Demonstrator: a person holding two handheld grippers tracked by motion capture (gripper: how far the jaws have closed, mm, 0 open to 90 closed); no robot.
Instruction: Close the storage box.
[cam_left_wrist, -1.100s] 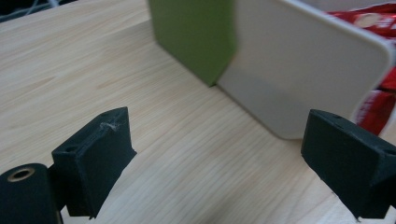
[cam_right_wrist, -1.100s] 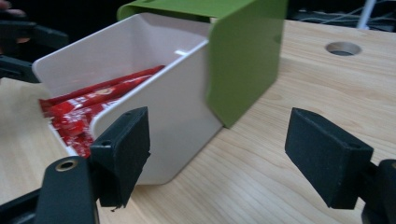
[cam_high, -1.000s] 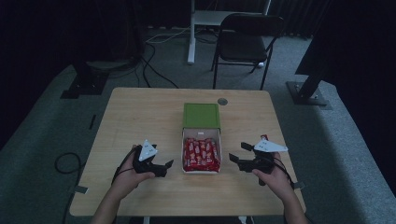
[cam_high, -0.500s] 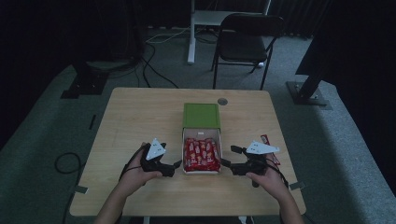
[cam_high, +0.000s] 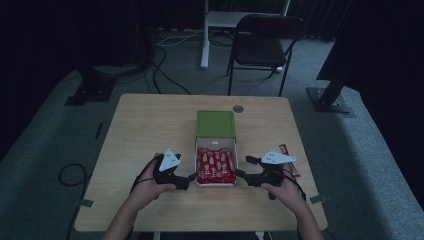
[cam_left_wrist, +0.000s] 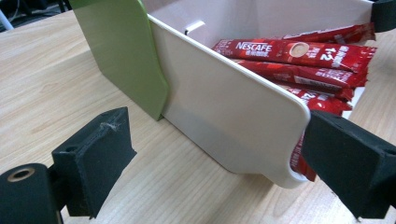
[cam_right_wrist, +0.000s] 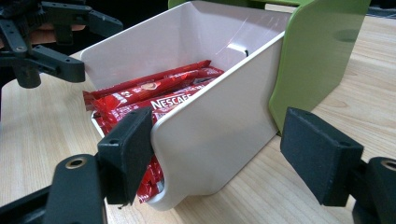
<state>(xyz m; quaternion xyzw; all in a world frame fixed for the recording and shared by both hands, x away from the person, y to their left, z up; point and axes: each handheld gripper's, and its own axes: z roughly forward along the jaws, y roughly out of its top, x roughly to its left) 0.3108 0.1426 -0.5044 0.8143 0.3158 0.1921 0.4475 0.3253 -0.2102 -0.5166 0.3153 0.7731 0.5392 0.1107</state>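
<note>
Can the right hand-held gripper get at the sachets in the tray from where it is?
Probably yes: the right hand-held gripper is open at the white tray wall, and the tray top is uncovered above the sachets.

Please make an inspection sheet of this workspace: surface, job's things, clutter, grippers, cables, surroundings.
Surface: wooden table, bare wood around the box.
Job's things: white drawer box pulled out of its green sleeve, holding red Nescafe sachets.
Clutter: one red sachet lying loose at the right; small round disc.
Grippers: left gripper and right gripper both open, straddling the drawer's front corners.
Cables: on the floor.
Surroundings: black chair, dark room.
</note>
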